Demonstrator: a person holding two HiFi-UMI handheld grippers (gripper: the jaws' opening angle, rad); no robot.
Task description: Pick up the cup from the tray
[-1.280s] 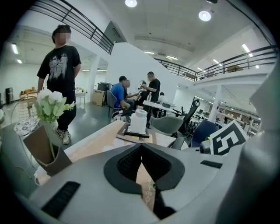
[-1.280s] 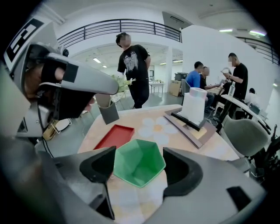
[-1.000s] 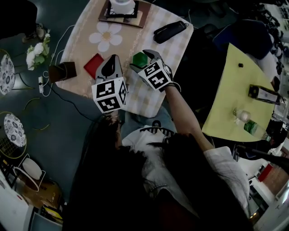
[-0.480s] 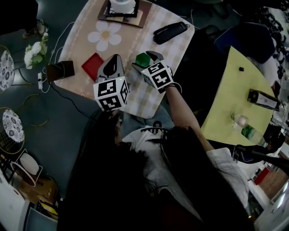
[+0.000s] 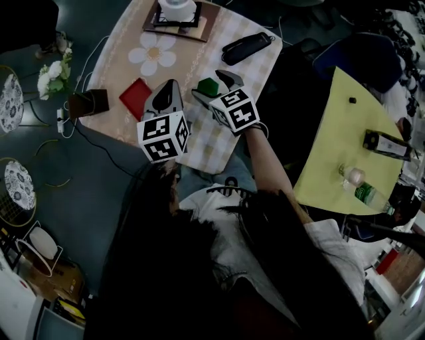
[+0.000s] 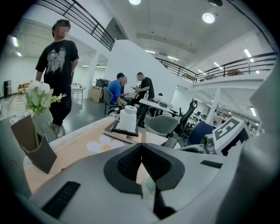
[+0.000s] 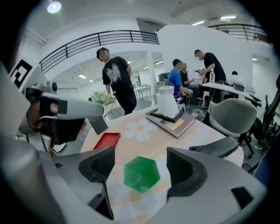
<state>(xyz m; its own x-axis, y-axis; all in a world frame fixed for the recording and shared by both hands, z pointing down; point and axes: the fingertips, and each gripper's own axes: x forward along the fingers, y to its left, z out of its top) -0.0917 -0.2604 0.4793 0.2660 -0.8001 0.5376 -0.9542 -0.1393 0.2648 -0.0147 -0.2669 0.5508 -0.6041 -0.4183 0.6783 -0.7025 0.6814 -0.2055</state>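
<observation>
A white cup point(image 5: 176, 6) stands on a dark tray point(image 5: 159, 18) at the table's far edge. It shows as a white cylinder point(image 6: 128, 119) in the left gripper view, and the cup point(image 7: 166, 101) and tray point(image 7: 162, 117) also appear in the right gripper view. Both grippers hover near the table's front, well short of the cup. My left gripper point(image 5: 167, 86) is shut with nothing in it. My right gripper point(image 5: 212, 86) is open, its jaws either side of a green hexagonal piece point(image 7: 141, 174) lying on the cloth.
A red square point(image 5: 136, 98) lies left of the grippers and a black case point(image 5: 246, 48) at the far right of the table. A dark holder point(image 5: 89, 103) with white flowers point(image 5: 53, 74) sits off the left edge. A yellow table point(image 5: 335, 139) stands to the right. People stand behind.
My right gripper has drifted slightly to the right around the green piece. The left gripper has hardly moved.
</observation>
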